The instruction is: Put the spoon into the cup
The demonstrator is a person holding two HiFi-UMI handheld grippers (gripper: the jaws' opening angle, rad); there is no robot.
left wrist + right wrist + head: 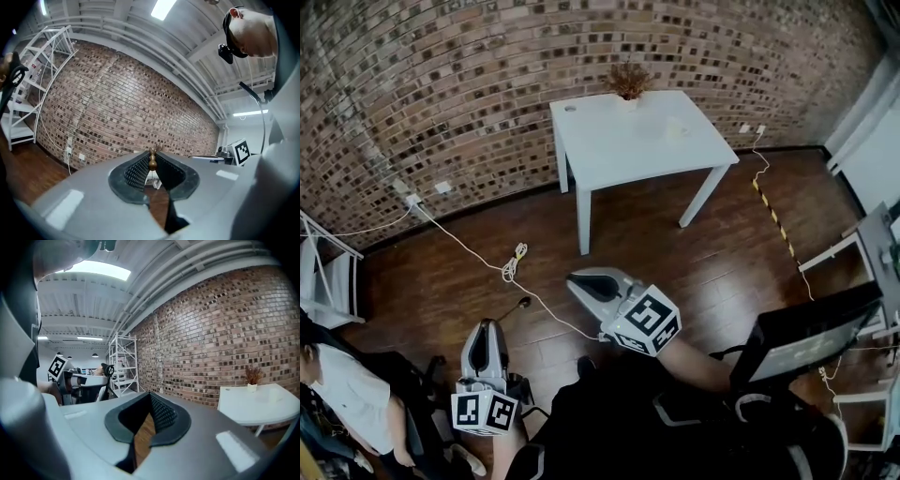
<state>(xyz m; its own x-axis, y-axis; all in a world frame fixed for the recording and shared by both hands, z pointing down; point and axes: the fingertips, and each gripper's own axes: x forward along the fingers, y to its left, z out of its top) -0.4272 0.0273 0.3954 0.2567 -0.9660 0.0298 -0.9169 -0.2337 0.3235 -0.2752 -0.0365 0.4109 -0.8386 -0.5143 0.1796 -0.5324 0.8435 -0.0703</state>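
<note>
My left gripper [486, 334] is low over the wooden floor at the lower left, far from the white table [609, 150]. In the left gripper view its jaws are shut on the brass knob end of the spoon [152, 160]; the rest of the spoon is hidden. My right gripper [581, 282] is nearer the middle, pointing toward the table, jaws shut with nothing showing between them [150, 397]. A small pale cup [678, 128] stands on the table's right part. The right gripper view shows the table [253, 408] at the far right.
A dried plant in a pot [628, 82] stands at the table's back edge. Cables [512, 267] trail across the floor from the brick wall. A seated person [337, 389] is at the lower left, a dark chair [797, 339] and desks at the right, a white rack [44, 61] by the wall.
</note>
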